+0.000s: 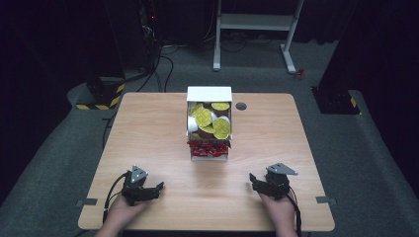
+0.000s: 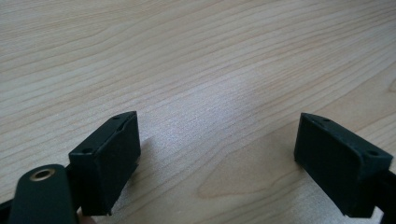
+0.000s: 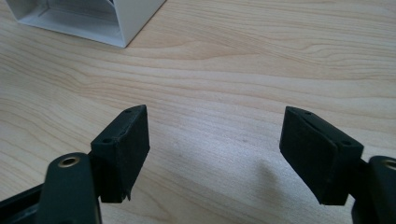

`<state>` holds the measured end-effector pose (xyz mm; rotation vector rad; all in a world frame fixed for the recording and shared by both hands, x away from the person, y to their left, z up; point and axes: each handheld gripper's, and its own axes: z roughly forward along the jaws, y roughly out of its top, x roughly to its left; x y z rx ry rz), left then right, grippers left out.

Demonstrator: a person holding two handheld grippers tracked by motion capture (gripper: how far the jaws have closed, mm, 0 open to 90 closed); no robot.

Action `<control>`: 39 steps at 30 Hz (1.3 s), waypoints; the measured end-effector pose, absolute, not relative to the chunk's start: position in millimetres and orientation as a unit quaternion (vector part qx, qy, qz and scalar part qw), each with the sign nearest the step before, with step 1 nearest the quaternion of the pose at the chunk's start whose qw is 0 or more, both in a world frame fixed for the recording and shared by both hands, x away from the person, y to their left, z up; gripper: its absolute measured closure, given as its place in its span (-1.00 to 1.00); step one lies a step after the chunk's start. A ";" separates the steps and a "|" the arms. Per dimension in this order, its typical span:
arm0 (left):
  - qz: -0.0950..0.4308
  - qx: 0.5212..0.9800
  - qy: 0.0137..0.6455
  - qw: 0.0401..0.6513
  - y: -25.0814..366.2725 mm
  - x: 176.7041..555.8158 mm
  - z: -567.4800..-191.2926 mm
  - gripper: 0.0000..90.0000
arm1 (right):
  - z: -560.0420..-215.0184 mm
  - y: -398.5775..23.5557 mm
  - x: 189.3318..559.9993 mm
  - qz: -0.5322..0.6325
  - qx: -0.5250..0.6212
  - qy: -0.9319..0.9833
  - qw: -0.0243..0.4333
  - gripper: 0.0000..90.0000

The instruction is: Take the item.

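Observation:
A white box (image 1: 209,94) stands at the middle of the wooden table (image 1: 148,128), holding several round yellow-lidded cups (image 1: 211,121) and, at its near end, red wrapped sweets (image 1: 208,147). My left gripper (image 1: 157,187) rests near the front left of the table, open, nothing between its jaws, which stand wide apart over bare wood in the left gripper view (image 2: 219,158). My right gripper (image 1: 253,179) rests near the front right, also open and empty (image 3: 215,154). The corner of the white box (image 3: 93,21) shows at the top left of the right gripper view.
A small dark round hole (image 1: 241,106) sits in the tabletop just right of the box. Beyond the table, a white desk frame (image 1: 254,29) stands on the grey floor, with cables and dark equipment at the left.

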<state>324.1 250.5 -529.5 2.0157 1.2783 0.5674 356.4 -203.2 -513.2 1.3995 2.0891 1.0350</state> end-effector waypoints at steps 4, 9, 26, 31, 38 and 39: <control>0.218 0.773 0.491 0.338 250.3 324.1 -529.6 -0.67 | -512.6 -201.5 356.2 0.375 0.499 0.752 0.211 -0.39; 0.218 0.773 0.491 0.338 250.2 324.1 -529.6 -0.67 | -511.5 -198.7 354.9 0.382 0.494 0.753 0.208 -0.34; 0.218 0.770 0.494 0.339 250.4 323.5 -529.9 -0.67 | -507.2 -191.9 357.3 0.401 0.504 0.736 0.208 -0.19; 0.219 0.770 0.496 0.337 251.3 322.6 -529.7 -0.67 | -508.7 -190.0 358.5 0.404 0.502 0.735 0.210 -0.18; 0.221 0.770 0.496 0.337 251.7 322.3 -529.7 -0.67 | -508.5 -190.1 358.4 0.407 0.498 0.735 0.214 -0.20; 0.221 0.770 0.496 0.337 251.7 322.3 -529.7 -0.67 | -508.5 -190.0 357.7 0.408 0.496 0.736 0.214 -0.21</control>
